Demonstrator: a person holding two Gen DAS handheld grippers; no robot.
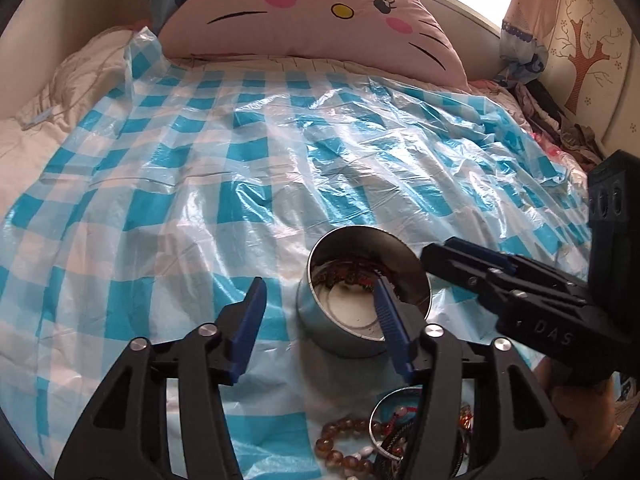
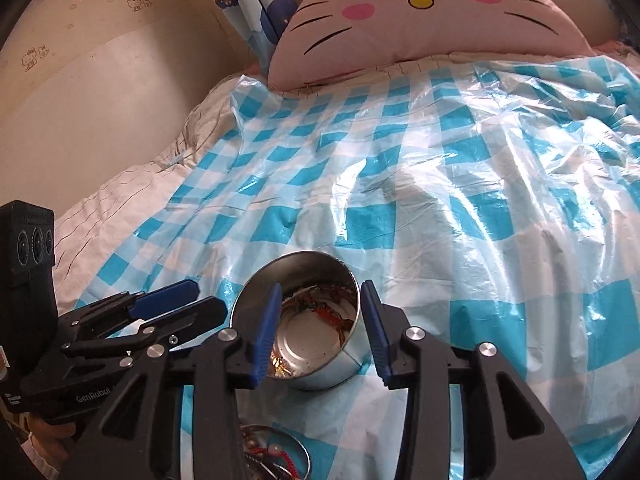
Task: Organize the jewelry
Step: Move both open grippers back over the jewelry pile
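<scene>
Both grippers crowd the steel tin [image 1: 362, 292] on the checked plastic sheet [image 1: 200, 184], left gripper [image 1: 320, 312] spread wide with 1 finger dipped inside, right gripper [image 2: 320, 320] also wide straddling its rim, beaded bracelets [image 1: 344, 444] heaped just in front.

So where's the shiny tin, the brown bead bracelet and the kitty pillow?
Shiny tin [image 1: 320, 322], left wrist view, outer side wall.
Brown bead bracelet [image 1: 340, 430], left wrist view, bead loop.
Kitty pillow [image 2: 420, 0], right wrist view, yellow nose.
</scene>
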